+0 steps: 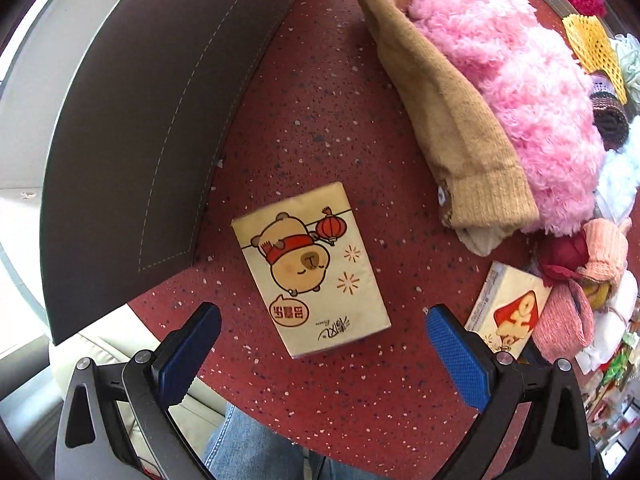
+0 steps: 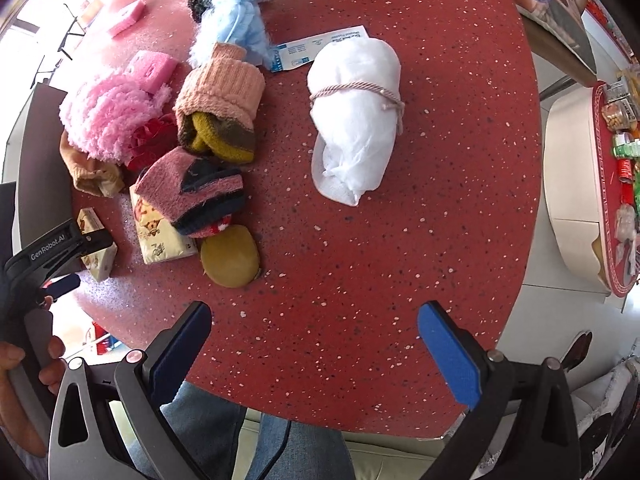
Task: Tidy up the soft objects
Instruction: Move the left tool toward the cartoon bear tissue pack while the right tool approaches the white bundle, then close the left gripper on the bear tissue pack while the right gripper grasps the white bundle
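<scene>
A round red speckled table (image 2: pixel 360 240) holds a heap of soft things: a fluffy pink fabric bundle (image 1: pixel 508 80), a tan knitted sock (image 1: pixel 452 132), a pink ribbed sock (image 2: pixel 220 84) and a white cloth roll tied with cord (image 2: pixel 356 120) lying apart. The left gripper (image 1: pixel 322 354) hovers with fingers spread above a cream tissue pack printed with a cartoon bear (image 1: pixel 310 268). The right gripper (image 2: pixel 314 354) is spread too, over bare tabletop. "GenRobot.AI" reads on the left tool's side.
</scene>
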{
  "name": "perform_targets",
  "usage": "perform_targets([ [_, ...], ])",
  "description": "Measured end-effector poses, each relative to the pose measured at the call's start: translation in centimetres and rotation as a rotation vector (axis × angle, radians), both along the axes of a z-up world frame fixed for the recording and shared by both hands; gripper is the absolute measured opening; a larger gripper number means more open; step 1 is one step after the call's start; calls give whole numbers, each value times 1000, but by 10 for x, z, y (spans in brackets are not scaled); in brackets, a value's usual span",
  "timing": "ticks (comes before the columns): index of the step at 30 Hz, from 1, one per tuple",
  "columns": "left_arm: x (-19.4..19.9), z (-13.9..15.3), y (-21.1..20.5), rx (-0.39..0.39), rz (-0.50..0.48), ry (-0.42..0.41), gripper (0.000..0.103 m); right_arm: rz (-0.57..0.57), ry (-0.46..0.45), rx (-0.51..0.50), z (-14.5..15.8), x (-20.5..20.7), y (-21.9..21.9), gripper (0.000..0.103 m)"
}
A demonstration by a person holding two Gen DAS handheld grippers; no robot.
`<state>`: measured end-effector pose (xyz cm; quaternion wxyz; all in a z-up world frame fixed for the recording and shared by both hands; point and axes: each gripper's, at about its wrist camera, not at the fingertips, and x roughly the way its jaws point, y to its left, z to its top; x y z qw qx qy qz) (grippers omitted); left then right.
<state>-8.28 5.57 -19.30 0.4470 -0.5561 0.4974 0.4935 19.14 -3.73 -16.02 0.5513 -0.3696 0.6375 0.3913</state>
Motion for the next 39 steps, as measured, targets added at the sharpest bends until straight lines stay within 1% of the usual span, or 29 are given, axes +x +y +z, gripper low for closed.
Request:
perform_targets([
  [2,-3,-5,5,-3,2,2,103,-5,-7,1,0,5,2,103],
  [7,-6,-29,13,0,14,7,103,-34,-26,14,-2,28,16,103],
  [8,-9,-28,14,0,12,9,103,-39,-33,19,-2,33,20,103],
  [11,-6,-37,20,13,-11,23,103,-47,-63,31,-6,51,35,103],
  [15,-5,-43,30,30,-3,-7,103,-67,-88,42,-11,65,54,103],
  [17,-2,-46,35,35,-14,-8,103,-69,-89,36,-20,71,63,103],
  [21,-6,-51,44,42,-10,-11,103,-105,-58,0,-42,81,75,103],
  [23,-8,-52,38,37,-8,-11,103,-108,-50,-4,-48,81,79,103],
  [25,-7,-54,38,22,-5,-11,103,-82,-42,-5,-55,79,82,99],
  [26,-1,-47,32,11,-6,-10,103,-69,-44,-7,-56,76,83,98],
  [27,-1,-48,35,-1,-7,-10,103,-54,-44,-12,-58,75,86,95],
  [28,1,-51,38,-15,-2,-10,103,-48,-42,-13,-59,74,88,92],
  [29,-1,-47,32,-21,2,-10,103,-47,-44,-15,-61,73,87,91],
  [31,1,-50,35,-20,-4,-1,103,-46,-55,-28,-62,72,91,88],
  [32,2,-50,39,-20,-14,8,98,-39,-72,-39,-61,68,92,80],
  [33,5,-50,39,-13,-36,20,93,-28,-88,-48,-61,66,93,68],
  [34,8,-48,40,-5,-54,22,76,-18,-92,-35,-57,64,94,59],
  [35,14,-44,40,5,-70,13,57,-2,-86,-25,-54,63,94,45],
  [36,19,-40,40,20,-94,-6,56,1,-71,-23,-56,53,99,45],
  [37,22,-37,40,28,-117,-5,56,-1,-55,-16,-51,51,99,45],
  [38,25,-36,40,28,-142,3,56,-6,-47,-9,-48,53,100,45],
  [39,28,-36,39,31,-172,19,56,-13,-46,7,-39,52,96,45],
])
